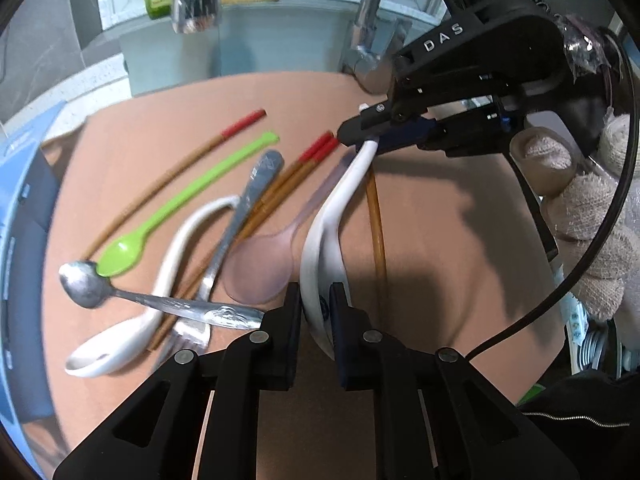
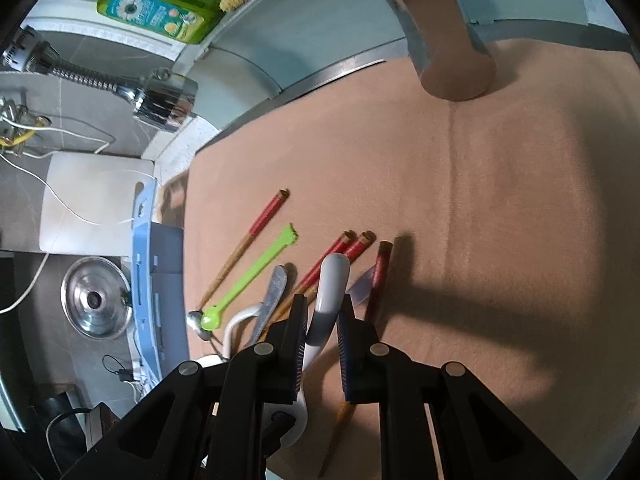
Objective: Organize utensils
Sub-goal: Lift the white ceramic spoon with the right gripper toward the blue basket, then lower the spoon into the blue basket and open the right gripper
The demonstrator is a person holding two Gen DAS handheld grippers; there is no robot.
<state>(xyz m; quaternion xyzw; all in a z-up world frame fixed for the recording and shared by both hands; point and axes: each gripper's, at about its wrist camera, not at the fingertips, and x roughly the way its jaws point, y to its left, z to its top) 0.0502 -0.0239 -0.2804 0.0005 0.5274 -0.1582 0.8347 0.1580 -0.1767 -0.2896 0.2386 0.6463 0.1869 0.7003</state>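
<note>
Left wrist view: both grippers clamp same white ceramic spoon (image 1: 332, 236), left gripper (image 1: 316, 300) on bowl, right gripper (image 1: 372, 140) on handle, probably handoff, lifted off utensil pile mid-mat (image 1: 460, 208).

Utensils on the table

The tan table (image 1: 460, 240) bears chopsticks (image 1: 240, 128), green spoon (image 1: 176, 204), steel spoon (image 1: 88, 284), fork (image 1: 236, 232), white spoon (image 1: 120, 344).

Black right gripper (image 1: 362, 136) lettered "DAS", blue-lined jaws, black cable (image 1: 592, 264), knitted glove (image 1: 596, 216)
</note>
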